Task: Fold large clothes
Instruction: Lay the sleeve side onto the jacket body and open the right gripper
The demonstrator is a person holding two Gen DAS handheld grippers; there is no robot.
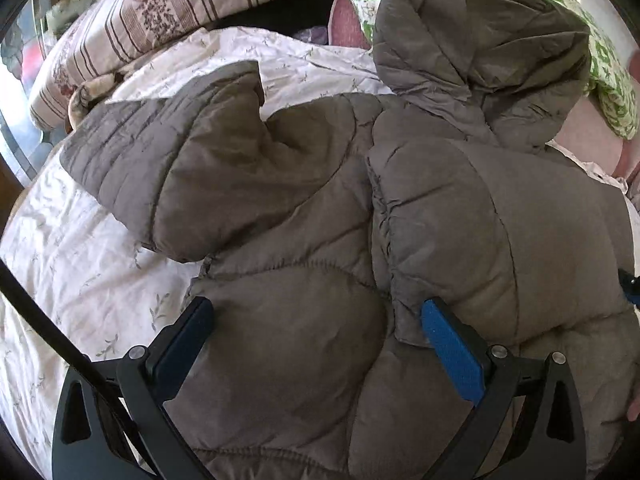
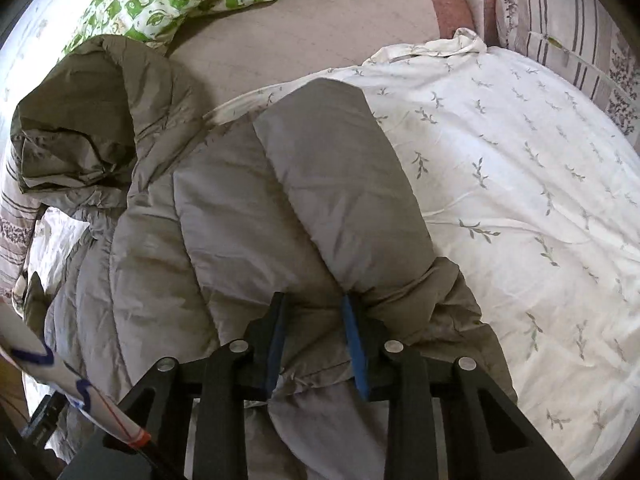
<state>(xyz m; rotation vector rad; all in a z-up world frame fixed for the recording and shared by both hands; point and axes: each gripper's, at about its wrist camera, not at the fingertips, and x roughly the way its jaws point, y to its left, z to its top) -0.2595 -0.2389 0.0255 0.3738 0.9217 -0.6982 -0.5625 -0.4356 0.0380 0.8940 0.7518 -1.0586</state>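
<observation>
We see a grey-brown quilted puffer jacket with a hood [image 1: 320, 216] lying spread on the white leaf-print duvet [image 1: 80, 272] that covers the bed, roughly mid-bed, its hood [image 1: 480, 52] pointing to the head end near the green-and-white floral quilt [image 1: 608, 64] and the striped floral pillow [image 1: 152, 12].

Left gripper [image 1: 316, 320]: tongs spread wide, blue pads on either side of a puffy body panel at the jacket's lower part, not pinching. We can't tell if the pads touch the fabric or hover just over it.

Right gripper [image 2: 314, 320]: tongs drawn in, pinching a bunched fold of jacket fabric at the base of one sleeve [image 2: 332, 184]. The fabric is visibly gathered between the blue pads [image 2: 354, 344].

Progress, as we judge it: early to middle. In the right wrist view that sleeve lies up over the jacket towards the head end, cuff end resting on the duvet, so one side looks partly worked. In the left wrist view the other sleeve [image 1: 168, 160] sticks out sideways onto the duvet towards the bed's edge, not yet folded in. Hood not tucked, body not halved.

Left to do, likely: bring both sleeves across the body, flatten the hood down, fold the body bottom to top. Puffy filling will spring back, so folds may not hold.
</observation>
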